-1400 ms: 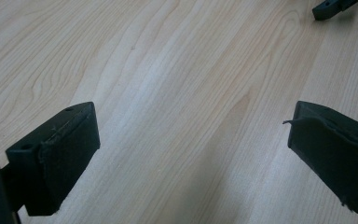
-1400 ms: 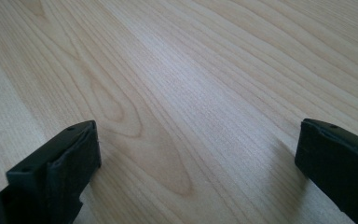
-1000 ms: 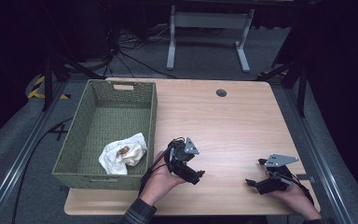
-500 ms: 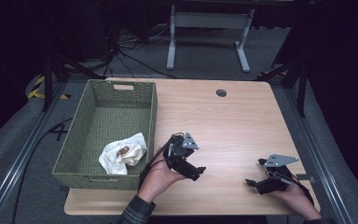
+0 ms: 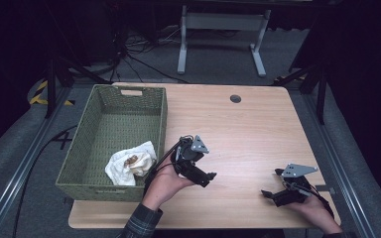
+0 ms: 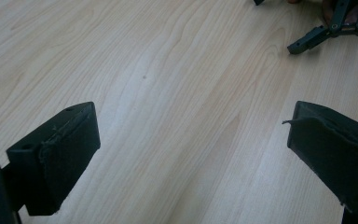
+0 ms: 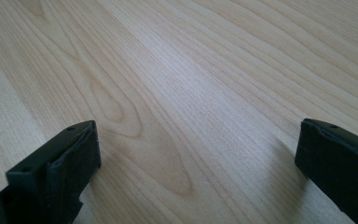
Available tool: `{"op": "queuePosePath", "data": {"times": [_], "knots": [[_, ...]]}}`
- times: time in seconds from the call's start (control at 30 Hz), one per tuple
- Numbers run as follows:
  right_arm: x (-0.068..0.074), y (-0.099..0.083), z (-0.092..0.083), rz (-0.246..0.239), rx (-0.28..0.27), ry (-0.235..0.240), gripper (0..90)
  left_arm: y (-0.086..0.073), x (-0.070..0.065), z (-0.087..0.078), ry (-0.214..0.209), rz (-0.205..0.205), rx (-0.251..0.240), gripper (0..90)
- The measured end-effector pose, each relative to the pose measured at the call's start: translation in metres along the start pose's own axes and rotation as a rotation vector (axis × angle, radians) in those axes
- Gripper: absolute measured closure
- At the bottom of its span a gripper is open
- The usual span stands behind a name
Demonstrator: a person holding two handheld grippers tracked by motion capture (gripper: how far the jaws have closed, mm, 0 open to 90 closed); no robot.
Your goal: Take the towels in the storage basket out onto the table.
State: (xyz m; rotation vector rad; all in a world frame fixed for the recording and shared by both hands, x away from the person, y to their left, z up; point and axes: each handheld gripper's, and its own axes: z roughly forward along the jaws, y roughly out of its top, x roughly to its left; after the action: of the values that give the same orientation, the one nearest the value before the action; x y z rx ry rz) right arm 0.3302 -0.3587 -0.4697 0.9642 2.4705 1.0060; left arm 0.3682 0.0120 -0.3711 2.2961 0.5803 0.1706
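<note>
My left gripper (image 5: 209, 177) is held low over the wooden table (image 5: 238, 129), just right of the green woven basket (image 5: 84, 148), and points toward the table's right front. Its jaws stand wide apart with nothing between them (image 6: 193, 154). A crumpled white cloth (image 5: 130, 162) with a brownish patch lies in the basket's near right corner. Near the front right corner of the table rests my right gripper (image 5: 272, 184), open and empty, with bare wood between its jaws (image 7: 196, 154). In the left gripper view the right gripper (image 6: 326, 28) appears far off at the top right.
A round cable hole (image 5: 235, 98) sits at the table's back centre. Behind the table stands a grey metal frame (image 5: 218, 29) on the dark floor, with cables to its left. Metal rails (image 5: 20, 168) run along both sides of the table.
My left gripper has shifted slightly toward the front and turned a little to the right. The right gripper has stayed where it was.
</note>
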Motion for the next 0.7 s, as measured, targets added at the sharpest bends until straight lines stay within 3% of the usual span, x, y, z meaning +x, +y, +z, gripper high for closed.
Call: {"op": "queuePosePath", "data": {"times": [0.3,0.7], "knots": [[0.000,0.000,0.000,0.000,-0.001,0.000,0.4,0.002,0.008,-0.009,-0.013,-0.011,0.010,3.2],[0.000,0.000,0.000,0.000,0.000,0.000,0.3,0.008,0.021,-0.028,0.017,-0.001,0.011,3.4]]}}
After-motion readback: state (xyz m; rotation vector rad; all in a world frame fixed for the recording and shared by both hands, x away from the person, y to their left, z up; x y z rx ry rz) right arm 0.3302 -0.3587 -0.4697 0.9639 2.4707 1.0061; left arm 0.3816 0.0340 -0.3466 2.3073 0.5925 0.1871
